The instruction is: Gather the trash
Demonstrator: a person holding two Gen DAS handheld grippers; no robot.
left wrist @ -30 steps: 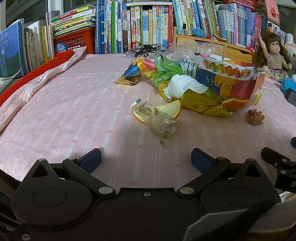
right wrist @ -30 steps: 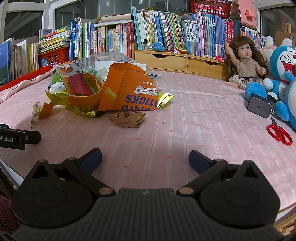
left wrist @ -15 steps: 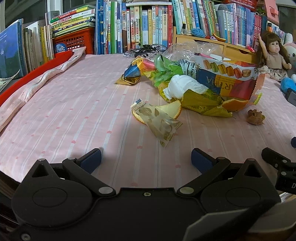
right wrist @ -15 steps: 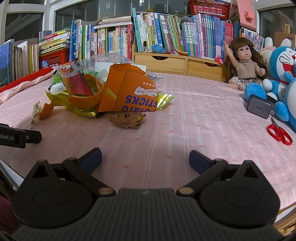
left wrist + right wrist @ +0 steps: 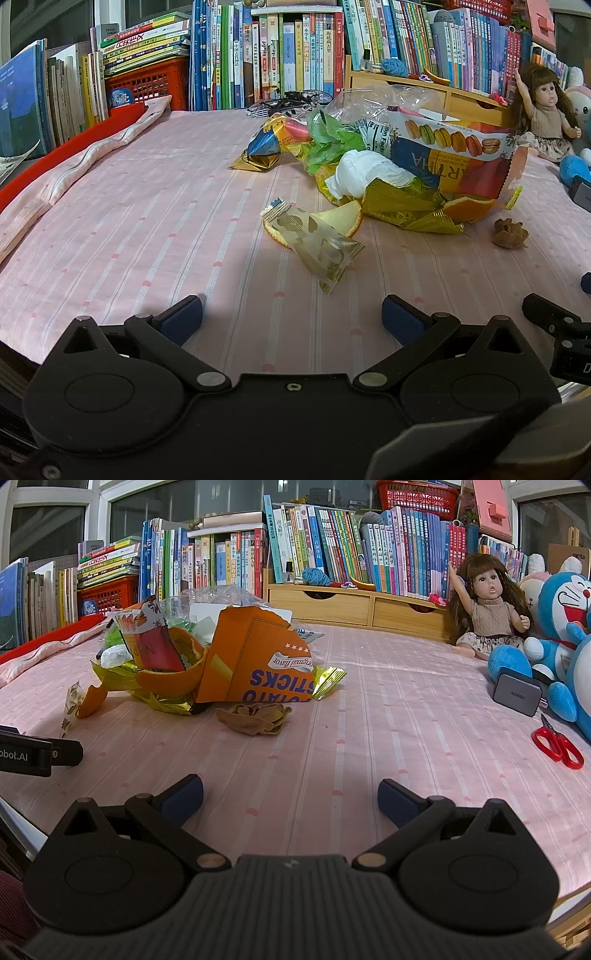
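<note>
A pink striped cloth (image 5: 147, 221) is seen covering the table, with rows of books (image 5: 332, 550) along the far edge. In the left wrist view, a translucent wrapper printed with gold hearts (image 5: 317, 247) is noted nearest the left gripper (image 5: 291, 317), lying partly over an orange peel slice (image 5: 343, 221); the tongs are spread wide with nothing between them. Farther right, the trash pile is recorded: a blue-and-gold foil wrapper (image 5: 262, 151), crumpled green plastic (image 5: 328, 140), a white tissue wad (image 5: 365, 173), gold foil (image 5: 402, 206) and a macaron-printed cookie bag (image 5: 454, 162) on which only "ARTHA" and part of "Nutrition Facts" can be read. A brown crumpled scrap (image 5: 509, 233) lies apart to the right. In the right wrist view, a torn orange box (image 5: 255, 661) is seen upside down, lettered "STICKS" and "original flavor", its upper word partly cut off. A curved orange peel (image 5: 173, 675) leans against it. Right of the pile, a grey charger marked "UGREEN" (image 5: 517, 694) and red scissors (image 5: 557, 742) are noted near a doll (image 5: 487, 609) and blue plush toys (image 5: 557, 627). The right gripper (image 5: 291, 797) is likewise released and empty. On the left gripper's body, only "bot.AI" is legible at the frame edge.
</note>
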